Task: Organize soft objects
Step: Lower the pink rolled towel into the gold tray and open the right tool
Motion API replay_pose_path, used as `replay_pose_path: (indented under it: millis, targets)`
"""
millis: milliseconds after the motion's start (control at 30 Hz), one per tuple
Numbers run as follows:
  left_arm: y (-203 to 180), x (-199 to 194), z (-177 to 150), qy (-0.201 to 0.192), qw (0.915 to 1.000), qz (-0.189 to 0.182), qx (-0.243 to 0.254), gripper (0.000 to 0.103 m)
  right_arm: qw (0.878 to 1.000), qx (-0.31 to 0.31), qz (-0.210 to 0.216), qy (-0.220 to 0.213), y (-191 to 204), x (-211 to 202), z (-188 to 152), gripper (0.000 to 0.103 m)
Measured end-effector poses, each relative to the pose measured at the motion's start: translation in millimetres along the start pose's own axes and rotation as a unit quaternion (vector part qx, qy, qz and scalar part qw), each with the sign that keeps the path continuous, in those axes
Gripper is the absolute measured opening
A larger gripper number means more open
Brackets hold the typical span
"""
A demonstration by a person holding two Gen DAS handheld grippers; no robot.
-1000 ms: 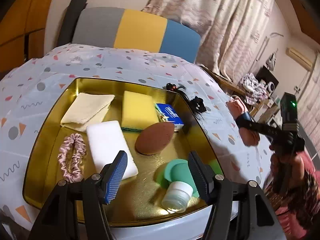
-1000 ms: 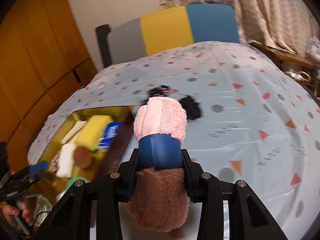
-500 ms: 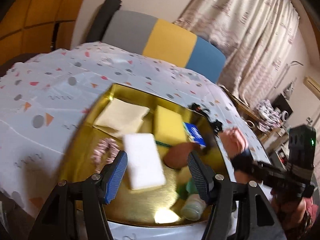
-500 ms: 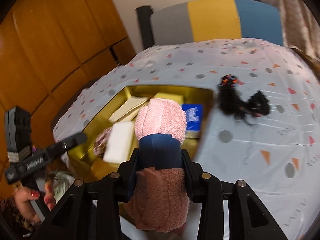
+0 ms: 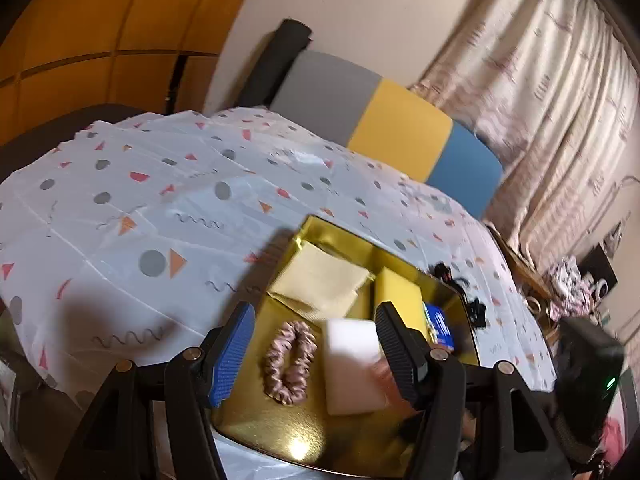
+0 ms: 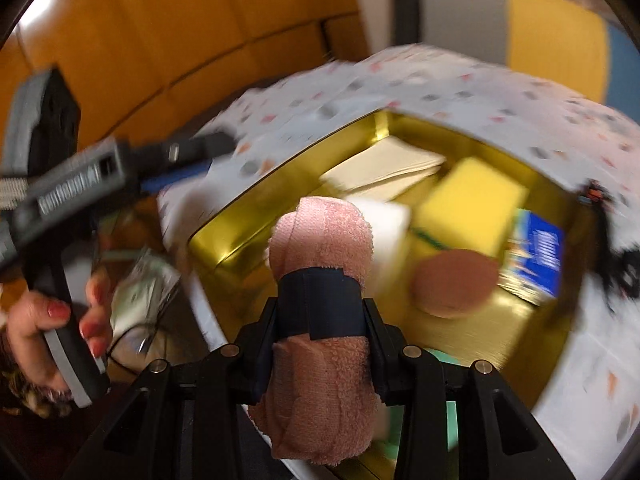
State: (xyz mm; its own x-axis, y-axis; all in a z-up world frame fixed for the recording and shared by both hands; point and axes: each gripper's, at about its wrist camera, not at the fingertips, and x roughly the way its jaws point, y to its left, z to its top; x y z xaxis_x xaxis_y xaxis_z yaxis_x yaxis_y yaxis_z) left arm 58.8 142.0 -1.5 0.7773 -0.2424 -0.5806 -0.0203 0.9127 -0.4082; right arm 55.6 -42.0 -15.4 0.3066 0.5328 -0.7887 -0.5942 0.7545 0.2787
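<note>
My right gripper is shut on a rolled pink towel bound with a dark blue band, and holds it over the near left part of the gold tray. In the tray lie a cream cloth, a yellow sponge, a white sponge, a pink scrunchie, a brown oval pad and a blue packet. My left gripper stands open and empty above the tray's near left corner. A hand holds it in the right wrist view.
The tray sits on a white patterned tablecloth. Black hair ties lie on the cloth just right of the tray. A grey, yellow and blue chair back stands behind the table. Wooden panels are at the left, curtains at the right.
The right gripper has carried the towel left, from over the tablecloth to over the tray. The left gripper has drifted left, towards the tray's left end, and rolled.
</note>
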Motion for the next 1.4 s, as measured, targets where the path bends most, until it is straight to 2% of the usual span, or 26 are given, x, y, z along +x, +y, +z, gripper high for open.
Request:
replay_pose_path:
  millis: [133, 233, 367, 433, 500, 567, 700, 833, 967, 1200, 1400]
  targets:
    - [5, -4, 4, -0.009, 0.9999, 0.004, -0.009, 0.064, 0.997, -0.04, 0.035, 0.053, 12, 27, 13, 0.041]
    - [6, -4, 5, -0.006, 0.9999, 0.005, -0.011, 0.064, 0.995, -0.035, 0.047, 0.08, 10, 45, 23, 0.041]
    - [5, -3, 4, -0.003, 0.9999, 0.004, -0.011, 0.064, 0.994, -0.032, 0.042, 0.091, 6, 57, 31, 0.044]
    - [5, -3, 4, -0.004, 0.9999, 0.004, -0.013, 0.064, 0.996, -0.03, 0.041, 0.077, 7, 51, 32, 0.047]
    - [6, -3, 4, -0.005, 0.9999, 0.004, -0.015, 0.064, 0.997, -0.012, 0.055, 0.048, 3, 36, 30, 0.056]
    - [6, -3, 3, -0.004, 0.9998, 0.004, -0.017, 0.064, 0.999, 0.009, 0.047, 0.014, -4, 20, 28, 0.06]
    - [2, 1, -1, 0.006, 0.9999, -0.006, -0.013, 0.064, 0.999, 0.037, 0.015, -0.034, -21, -12, 18, 0.06]
    - [-11, 7, -9, 0.027, 0.9992, -0.029, 0.006, 0.064, 0.993, 0.088, -0.011, -0.08, -41, -40, 5, 0.061]
    - [-34, 13, -22, 0.05, 0.9958, -0.058, 0.05, 0.064, 0.982, 0.145, -0.036, -0.116, -67, -65, -10, 0.066]
    - [-71, 15, -47, 0.082, 0.9847, -0.113, 0.105, 0.064, 0.97, 0.196, -0.09, -0.11, -109, -83, -44, 0.067]
    - [-91, 16, -61, 0.103, 0.9793, -0.131, 0.115, 0.064, 0.957, 0.23, -0.15, -0.092, -156, -94, -73, 0.067]
